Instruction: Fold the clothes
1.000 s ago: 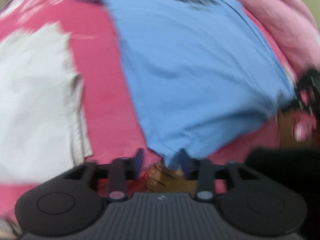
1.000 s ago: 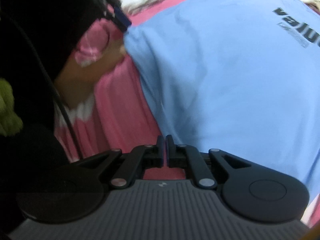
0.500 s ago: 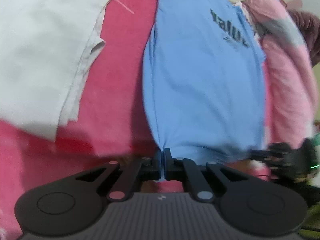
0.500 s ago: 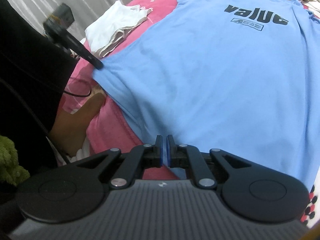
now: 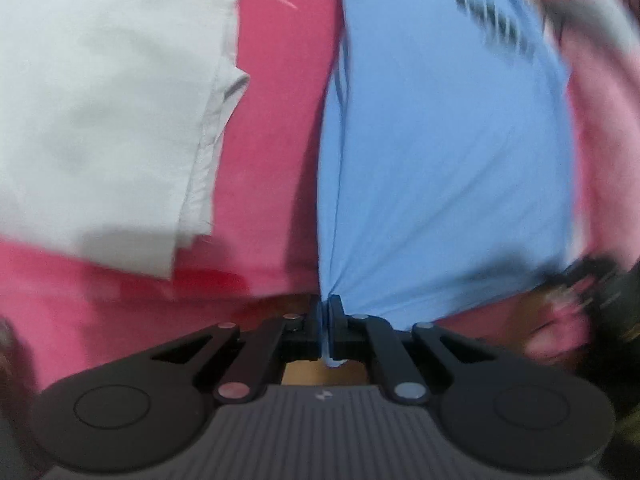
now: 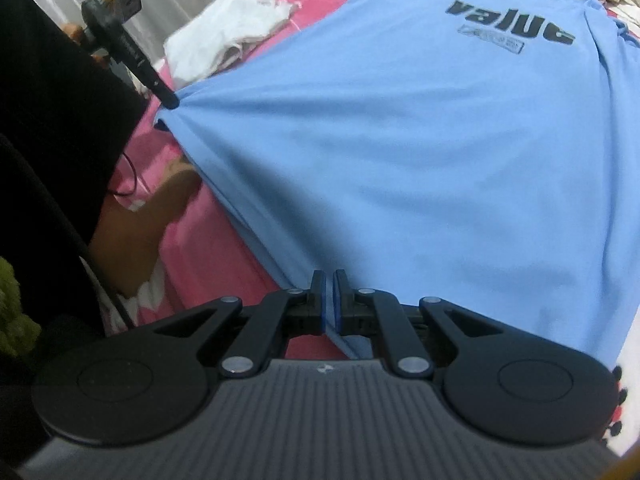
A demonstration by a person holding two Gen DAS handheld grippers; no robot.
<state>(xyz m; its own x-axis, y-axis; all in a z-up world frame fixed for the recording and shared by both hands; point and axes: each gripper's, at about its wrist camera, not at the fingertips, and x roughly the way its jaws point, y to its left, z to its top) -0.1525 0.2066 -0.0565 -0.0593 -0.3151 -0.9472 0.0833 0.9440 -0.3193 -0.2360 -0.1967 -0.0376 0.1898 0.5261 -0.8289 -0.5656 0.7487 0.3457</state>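
**One blue shirt pinched at two corners**

On the pink bedsheet (image 6: 224, 264) we see one white cloth (image 6: 224, 36) at left, then our left gripper (image 6: 170, 102) and right gripper (image 6: 330, 280), each clamped on the blue T-shirt (image 6: 420, 152) hem (print upside down). One bare leg (image 6: 136, 224) lies beside it.

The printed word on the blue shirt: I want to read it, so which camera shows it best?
The right wrist view: the black lettering on the blue T-shirt is sharp there, reading roughly "value". In the left wrist view the same print is only blurred dark strokes near the top edge.
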